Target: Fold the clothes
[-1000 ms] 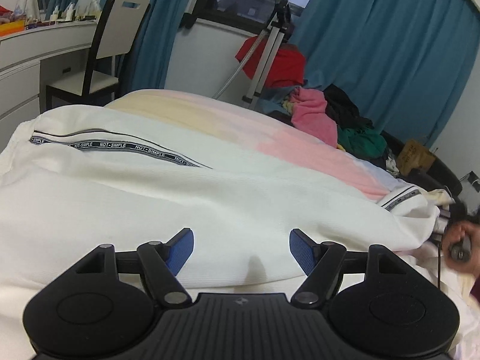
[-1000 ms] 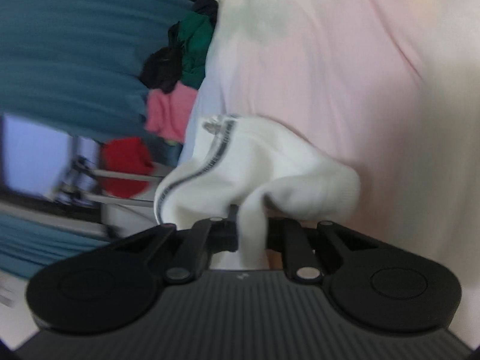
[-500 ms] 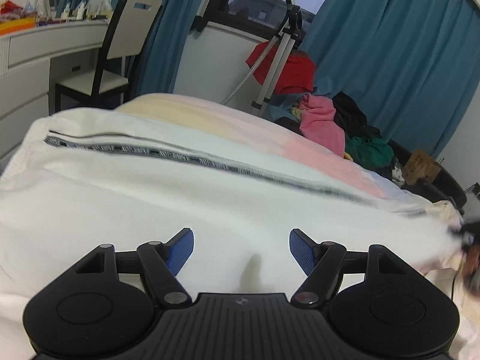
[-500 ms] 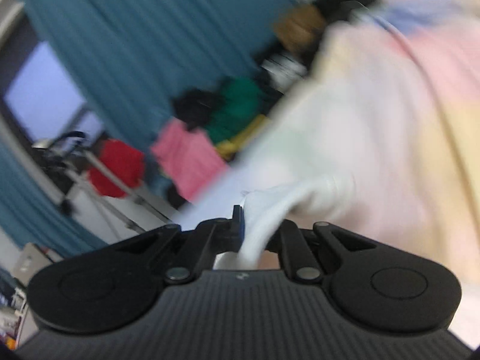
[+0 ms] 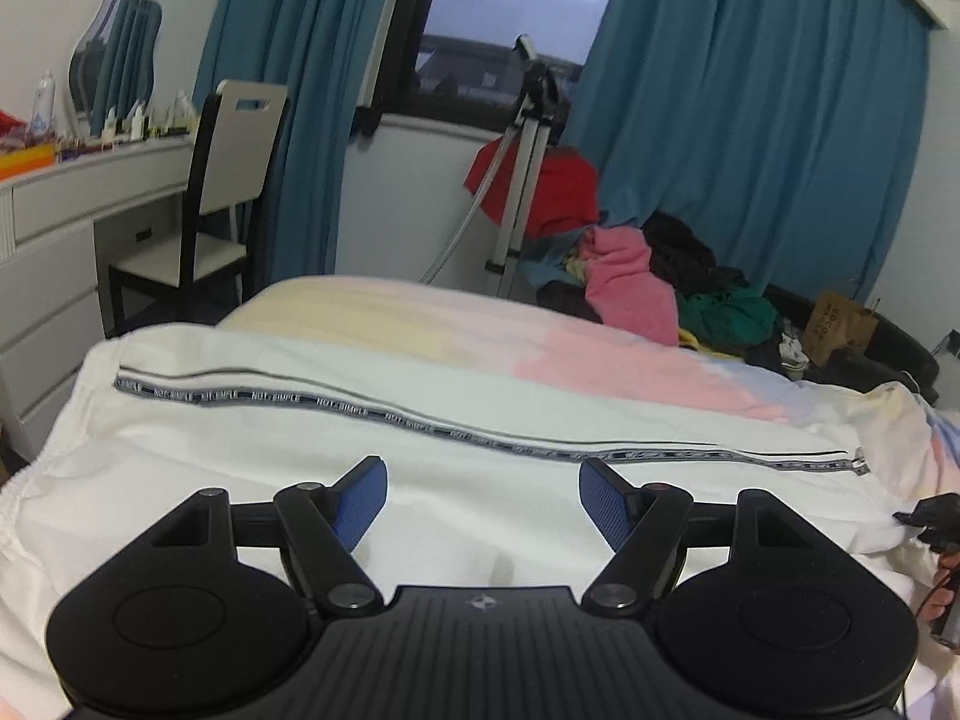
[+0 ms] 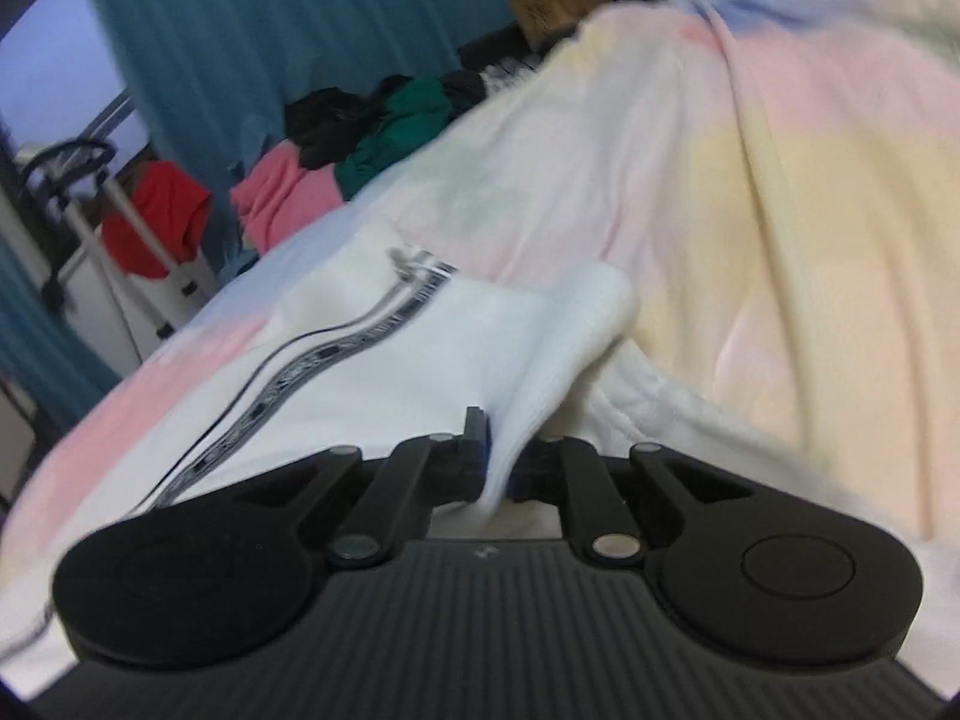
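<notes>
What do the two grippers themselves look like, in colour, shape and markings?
The left gripper and the right gripper look alike: matte black, with a ribbed centre plate bearing a small pale logo, a round black housing on each side, and angled link arms with silver pivot pins. The finger pads are blue and finely textured. No sleeves show.

Dim, bluish indoor light (right wrist view motion-blurred), fisheye-curved edges.
</notes>
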